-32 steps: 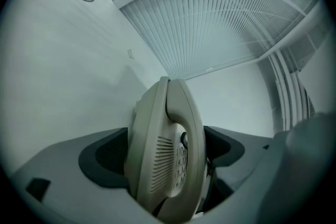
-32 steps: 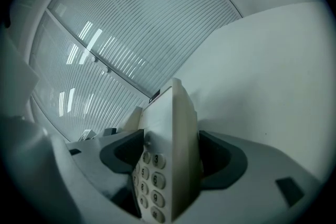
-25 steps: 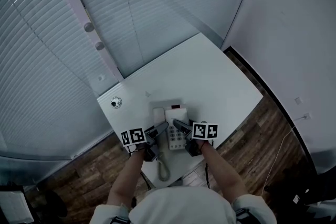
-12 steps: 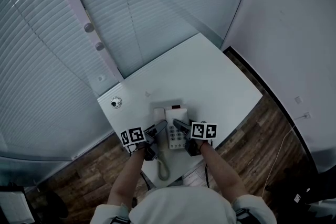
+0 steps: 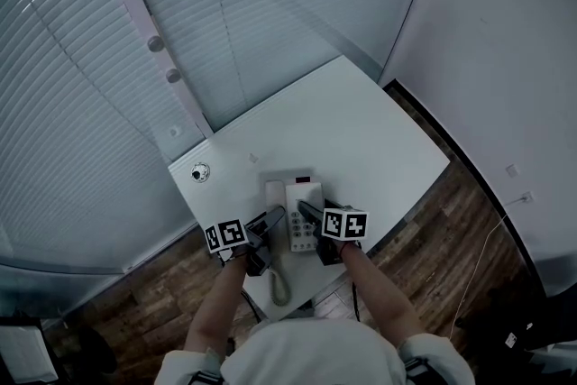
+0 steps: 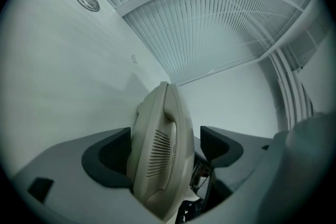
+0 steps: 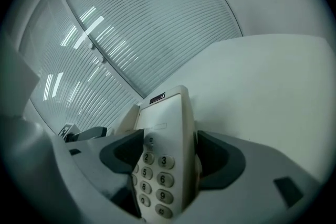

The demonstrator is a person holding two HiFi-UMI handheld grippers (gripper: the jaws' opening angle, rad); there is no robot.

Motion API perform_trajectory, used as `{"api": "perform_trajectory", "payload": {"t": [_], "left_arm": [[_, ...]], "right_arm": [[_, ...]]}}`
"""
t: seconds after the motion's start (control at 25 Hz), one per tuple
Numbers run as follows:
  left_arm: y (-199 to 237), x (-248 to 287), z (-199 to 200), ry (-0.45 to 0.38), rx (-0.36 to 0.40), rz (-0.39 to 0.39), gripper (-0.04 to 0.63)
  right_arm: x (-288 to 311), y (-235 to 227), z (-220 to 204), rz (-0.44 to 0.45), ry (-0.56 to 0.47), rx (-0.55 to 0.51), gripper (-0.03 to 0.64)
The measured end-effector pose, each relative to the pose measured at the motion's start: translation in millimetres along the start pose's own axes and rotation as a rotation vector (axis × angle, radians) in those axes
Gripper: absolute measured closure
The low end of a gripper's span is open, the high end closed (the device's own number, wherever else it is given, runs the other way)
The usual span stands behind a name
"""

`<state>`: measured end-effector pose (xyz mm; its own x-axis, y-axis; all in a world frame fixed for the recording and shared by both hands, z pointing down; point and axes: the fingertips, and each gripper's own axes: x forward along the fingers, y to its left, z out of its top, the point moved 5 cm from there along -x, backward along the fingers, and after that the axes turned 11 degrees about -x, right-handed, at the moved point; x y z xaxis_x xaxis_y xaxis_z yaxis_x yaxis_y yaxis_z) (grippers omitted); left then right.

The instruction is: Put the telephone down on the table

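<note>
A beige desk telephone (image 5: 299,210) is over the near edge of the white table (image 5: 361,122), and I cannot tell whether it rests on it. Its handset (image 5: 273,198) lies along the left side, and the cord (image 5: 280,282) hangs off the table's edge toward me. My left gripper (image 5: 270,222) is shut on the handset (image 6: 160,155), which fills the space between its dark pads (image 6: 107,157). The right gripper (image 5: 312,214) is shut on the keypad body (image 7: 165,144), with the number keys (image 7: 155,178) showing between its jaws.
A round cable grommet (image 5: 199,172) sits in the table's far left corner. Window blinds (image 5: 270,13) run behind the table and a plain wall (image 5: 505,59) stands at the right. Wooden floor (image 5: 451,221) surrounds the table.
Both grippers and the telephone have shifted slightly away from me over the table. Both grips are unchanged.
</note>
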<state>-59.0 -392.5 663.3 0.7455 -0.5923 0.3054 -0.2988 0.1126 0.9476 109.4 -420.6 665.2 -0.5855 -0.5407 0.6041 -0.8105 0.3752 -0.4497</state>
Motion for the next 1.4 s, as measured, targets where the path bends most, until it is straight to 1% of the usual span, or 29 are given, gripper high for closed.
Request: {"api": "perform_trajectory", "payload": {"t": [0.16, 0.36, 0.56, 0.72, 0.8, 0.88, 1.0, 1.08, 1.2, 1.24, 1.4], "left_arm": [[-2.0, -5.7, -3.6, -0.005, 0.004, -0.007, 0.179], [-6.3, -14.4, -11.0, -0.018, 0.011, -0.014, 0.179], [-11.7, -25.6, -21.9, -0.035, 0.061, -0.005, 0.179], [-15.1, -36.2, -29.1, -0.055, 0.08, -0.017, 0.183], [-18.4, -41.9, -32.6, -0.07, 0.096, -0.017, 0.193], [-20.9, -49.0, -38.4, -0.082, 0.115, -0.006, 0.216], [-23.1, -58.3, -48.1, -0.095, 0.118, 0.0, 0.294], [-23.7, -63.4, -53.3, -0.103, 0.119, 0.001, 0.311], [-24.4, -71.7, -60.4, -0.118, 0.136, 0.017, 0.369], [-25.2, -74.7, -63.2, -0.124, 0.143, 0.021, 0.383], [-27.9, -85.9, -76.5, -0.136, 0.167, 0.029, 0.403]], "right_arm": [[-3.6, -0.3, -0.5, -0.003, -0.012, 0.013, 0.288], [-12.6, 0.8, 0.1, 0.005, -0.061, 0.057, 0.288], [-25.8, 6.1, -3.0, -0.007, -0.102, 0.054, 0.289], [-37.8, 9.3, -8.6, -0.044, -0.148, 0.052, 0.306], [-44.7, 11.5, -11.5, -0.064, -0.169, 0.049, 0.343], [-52.3, 16.4, -16.2, -0.072, -0.179, 0.045, 0.37], [-63.5, 24.0, -24.0, -0.077, -0.194, 0.046, 0.398], [-69.4, 27.6, -29.0, -0.084, -0.206, 0.053, 0.438], [-76.8, 34.0, -36.5, -0.094, -0.219, 0.06, 0.481], [-79.6, 36.8, -39.0, -0.095, -0.223, 0.062, 0.494], [-91.2, 49.5, -48.6, -0.082, -0.247, 0.052, 0.527]]}}
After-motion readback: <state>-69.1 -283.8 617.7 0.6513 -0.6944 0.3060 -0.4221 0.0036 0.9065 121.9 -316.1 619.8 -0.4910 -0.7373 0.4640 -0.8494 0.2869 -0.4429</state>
